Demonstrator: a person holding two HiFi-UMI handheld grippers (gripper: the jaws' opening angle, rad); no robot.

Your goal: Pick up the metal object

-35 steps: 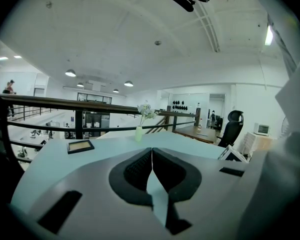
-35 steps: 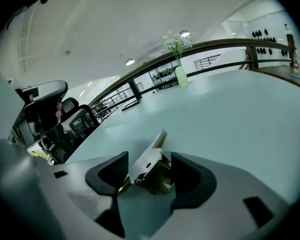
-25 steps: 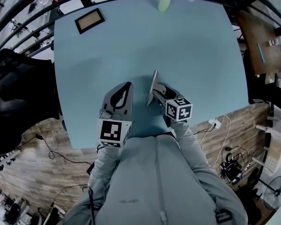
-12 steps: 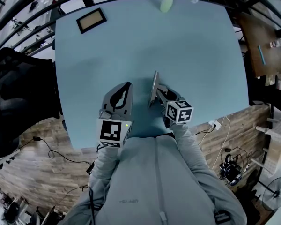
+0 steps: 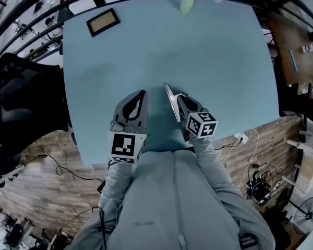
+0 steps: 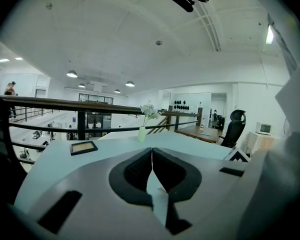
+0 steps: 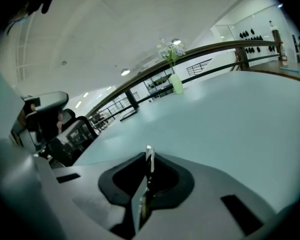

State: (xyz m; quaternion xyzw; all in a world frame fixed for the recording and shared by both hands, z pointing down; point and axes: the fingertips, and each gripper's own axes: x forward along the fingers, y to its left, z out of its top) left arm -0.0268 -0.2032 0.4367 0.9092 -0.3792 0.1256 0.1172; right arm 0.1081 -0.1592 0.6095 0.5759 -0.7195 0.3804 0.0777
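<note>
- The right tongs point(image 5: 180, 104) are clamped on the thin flat silvery metal plate point(image 5: 170, 97), pinching its faces, which is probably the only way to grab something that thin. It's over the near part of the pale blue table point(image 5: 219, 61).
- The left tongs point(image 5: 141, 95) are closed on nothing, just beside it, out of the way I guess.
- Compared with a second ago, the right tongs have just been closing on the plate, and its far end now leans left instead of right.

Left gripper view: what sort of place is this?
Likely an open office or lab, possibly on a mezzanine: a long railing, an office chair, round ceiling lights.
</note>
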